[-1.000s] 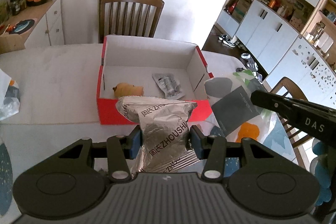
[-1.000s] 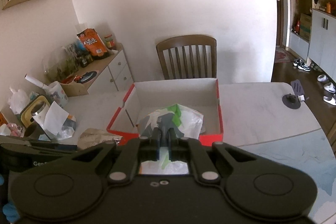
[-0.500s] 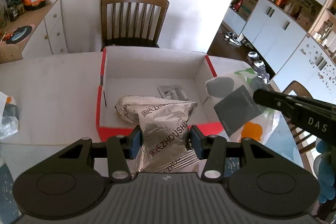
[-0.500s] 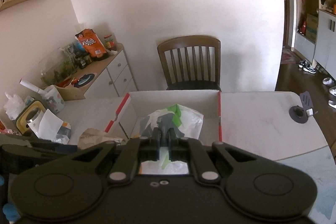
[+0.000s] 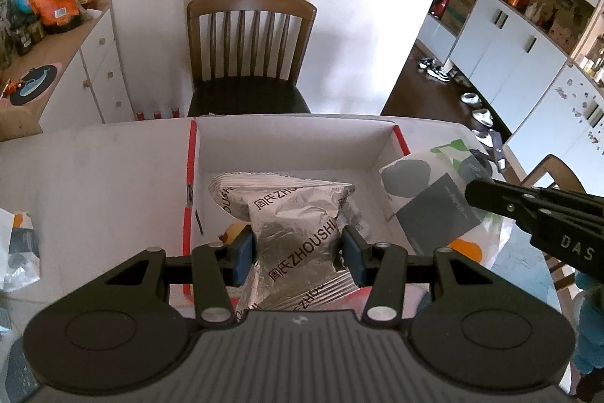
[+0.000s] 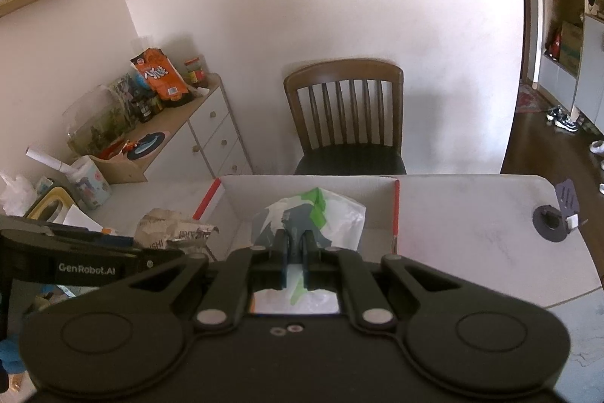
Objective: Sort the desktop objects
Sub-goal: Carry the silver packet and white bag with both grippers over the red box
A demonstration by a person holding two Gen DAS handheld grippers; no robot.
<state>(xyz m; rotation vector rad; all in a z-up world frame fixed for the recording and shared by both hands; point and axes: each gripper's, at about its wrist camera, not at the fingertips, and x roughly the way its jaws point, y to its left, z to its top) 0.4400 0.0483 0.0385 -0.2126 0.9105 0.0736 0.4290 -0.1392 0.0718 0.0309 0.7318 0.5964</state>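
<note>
Over the red-edged box (image 5: pixel 294 153) on the table (image 5: pixel 94 176), the left tongs (image 5: pixel 298 248) are pinching a crinkled silver foil packet (image 5: pixel 294 214) between both pads. Just right of it, the right tongs (image 6: pixel 296 244) are clamping nearly shut on a white, grey and green plastic bag (image 6: pixel 321 214) above the same box.

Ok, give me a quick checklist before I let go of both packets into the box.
1. Left gripper clamped on silver packet: ok.
2. Right gripper clamped on white bag: ok.
3. Silver packet over the box: ok.
4. White bag over the box: ok in the right view, though it sits at the right wall in the left view.
5. Free floor space under both: cannot tell, packets hide it.
</note>
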